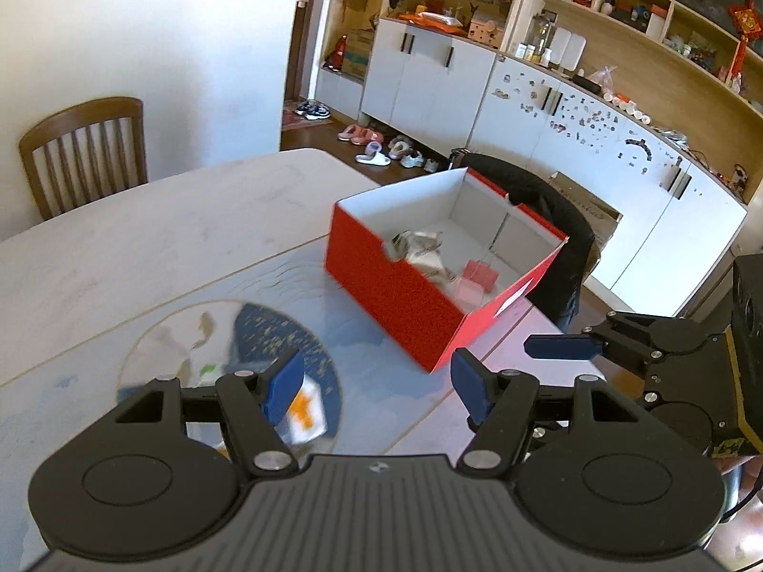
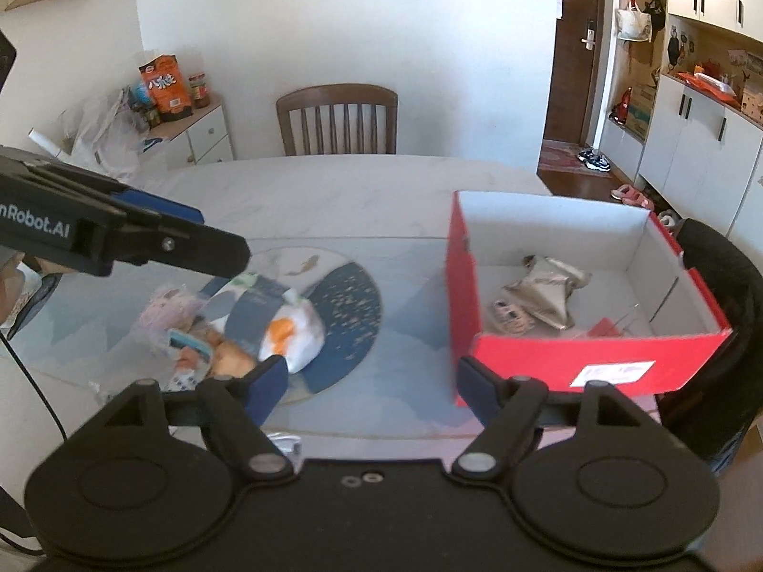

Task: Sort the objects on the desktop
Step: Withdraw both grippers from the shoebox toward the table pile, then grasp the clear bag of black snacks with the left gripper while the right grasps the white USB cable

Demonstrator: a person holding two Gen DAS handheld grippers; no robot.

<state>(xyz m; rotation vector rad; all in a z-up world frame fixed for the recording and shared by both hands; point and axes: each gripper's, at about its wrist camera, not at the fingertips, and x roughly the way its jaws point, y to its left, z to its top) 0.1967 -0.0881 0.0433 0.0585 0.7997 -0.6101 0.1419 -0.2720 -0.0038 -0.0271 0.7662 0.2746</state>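
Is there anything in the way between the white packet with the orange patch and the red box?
Nothing visible blocks it. The white packet lies on the round dark-blue mat, and only bare table separates it from the red box. The box's near side wall stands tall, so the packet must go over it.

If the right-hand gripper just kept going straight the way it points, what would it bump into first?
Probably the table mat: the right gripper, jaws open and empty, aims down between the white-and-orange packet and the red box. Depth is hard to judge; it might clip the box's near corner.
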